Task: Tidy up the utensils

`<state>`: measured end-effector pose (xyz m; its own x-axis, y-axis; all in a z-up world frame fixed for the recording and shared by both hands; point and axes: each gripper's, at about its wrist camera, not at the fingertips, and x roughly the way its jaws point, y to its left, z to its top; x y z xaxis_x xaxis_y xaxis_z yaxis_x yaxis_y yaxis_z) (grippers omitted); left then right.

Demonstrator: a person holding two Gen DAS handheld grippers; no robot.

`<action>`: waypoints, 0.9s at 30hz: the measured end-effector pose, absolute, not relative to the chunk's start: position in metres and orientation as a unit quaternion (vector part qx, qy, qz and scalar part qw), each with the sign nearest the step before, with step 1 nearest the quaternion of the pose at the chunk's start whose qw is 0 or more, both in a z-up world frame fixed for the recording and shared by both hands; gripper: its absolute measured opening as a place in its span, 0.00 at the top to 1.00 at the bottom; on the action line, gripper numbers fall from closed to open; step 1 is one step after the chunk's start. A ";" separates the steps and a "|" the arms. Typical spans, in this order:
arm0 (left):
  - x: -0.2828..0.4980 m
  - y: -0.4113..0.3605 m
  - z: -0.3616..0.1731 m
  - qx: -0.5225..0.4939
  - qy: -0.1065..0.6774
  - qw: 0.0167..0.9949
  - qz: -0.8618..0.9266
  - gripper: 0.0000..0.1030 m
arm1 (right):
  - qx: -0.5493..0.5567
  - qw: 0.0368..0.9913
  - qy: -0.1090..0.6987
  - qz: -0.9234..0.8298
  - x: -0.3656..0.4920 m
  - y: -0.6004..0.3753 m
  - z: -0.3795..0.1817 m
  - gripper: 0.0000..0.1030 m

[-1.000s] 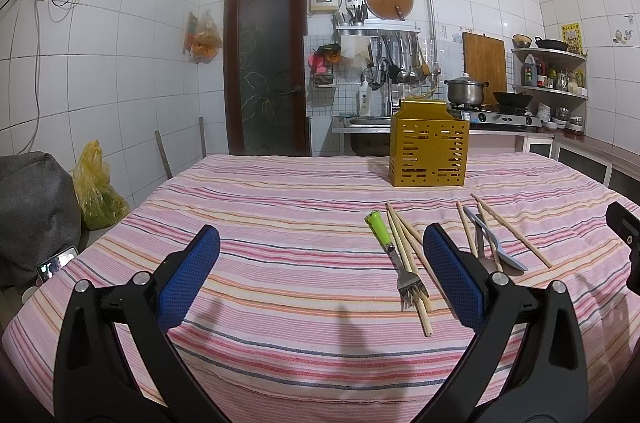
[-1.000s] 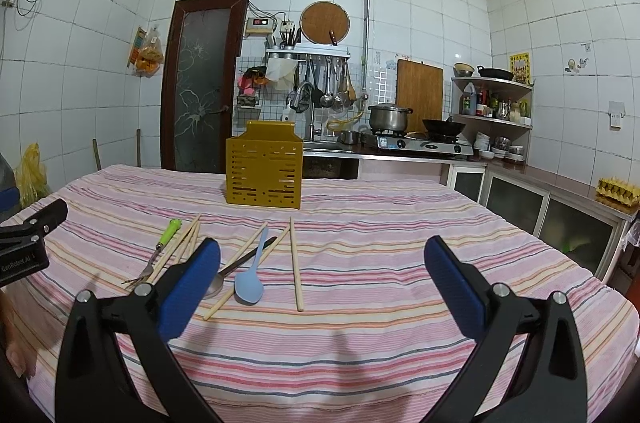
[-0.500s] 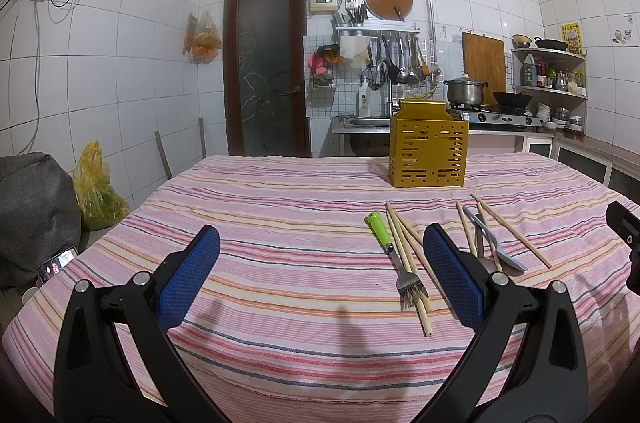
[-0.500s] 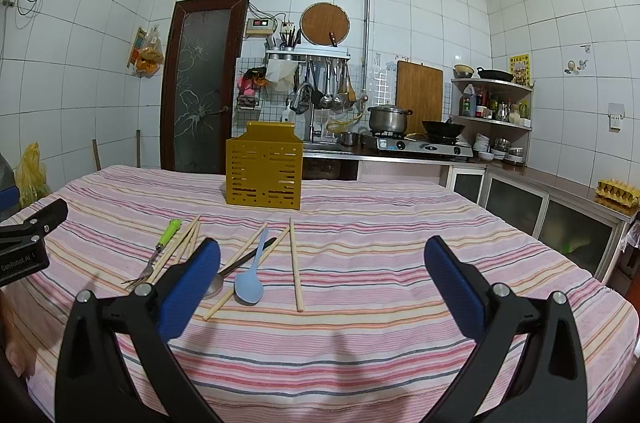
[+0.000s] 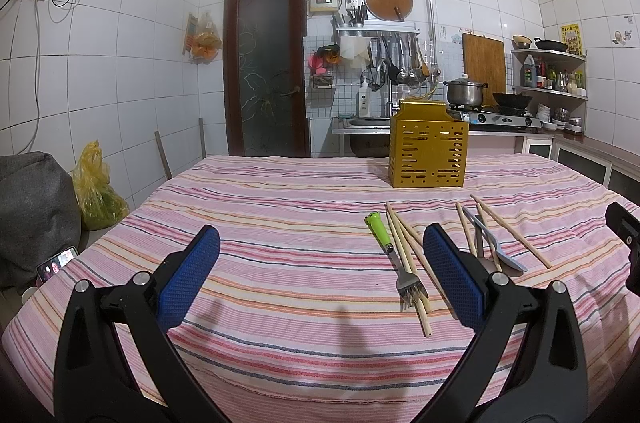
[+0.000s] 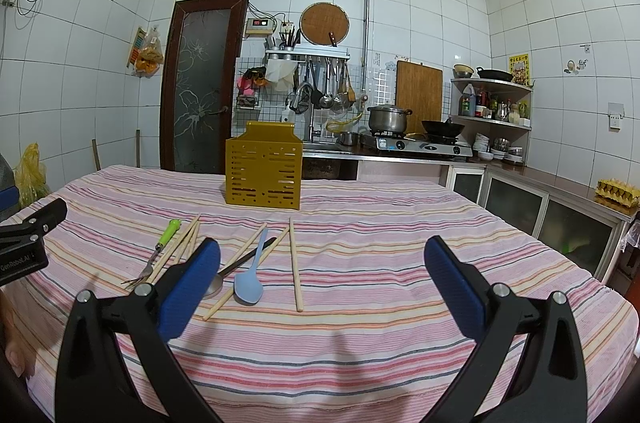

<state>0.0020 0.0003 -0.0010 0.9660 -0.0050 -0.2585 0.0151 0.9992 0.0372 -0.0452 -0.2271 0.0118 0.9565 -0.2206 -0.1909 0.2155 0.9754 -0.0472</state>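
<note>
A yellow perforated utensil holder (image 5: 429, 151) (image 6: 263, 173) stands upright at the far side of the striped tablecloth. In front of it lie a green-handled fork (image 5: 390, 249) (image 6: 160, 247), several wooden chopsticks (image 5: 408, 255) (image 6: 295, 263), a light blue spoon (image 6: 252, 275) (image 5: 494, 243) and a dark-handled metal spoon (image 6: 240, 263). My left gripper (image 5: 320, 271) is open and empty, above the table to the left of the fork. My right gripper (image 6: 322, 283) is open and empty, to the right of the utensils.
The table with the pink striped cloth (image 5: 280, 223) fills the foreground. Behind it are a sink, a stove with a pot (image 6: 387, 119), a door (image 5: 266, 71) and corner shelves. A yellow bag (image 5: 96, 195) and a grey bundle sit left of the table.
</note>
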 end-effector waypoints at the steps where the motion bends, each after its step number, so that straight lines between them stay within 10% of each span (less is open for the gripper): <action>1: 0.002 0.000 -0.001 0.020 0.131 0.991 -0.005 0.05 | -0.013 0.989 0.098 -0.110 -0.045 -0.227 0.012 0.03; 27: 0.002 -0.001 -0.002 0.019 0.131 0.991 -0.006 0.05 | -0.013 0.988 0.105 -0.112 -0.044 -0.229 0.014 0.03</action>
<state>0.0019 -0.0010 -0.0024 0.9656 -0.0059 -0.2599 0.0160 0.9992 0.0370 -0.0438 -0.2288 0.0139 0.9529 -0.2236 -0.2047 0.2180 0.9747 -0.0498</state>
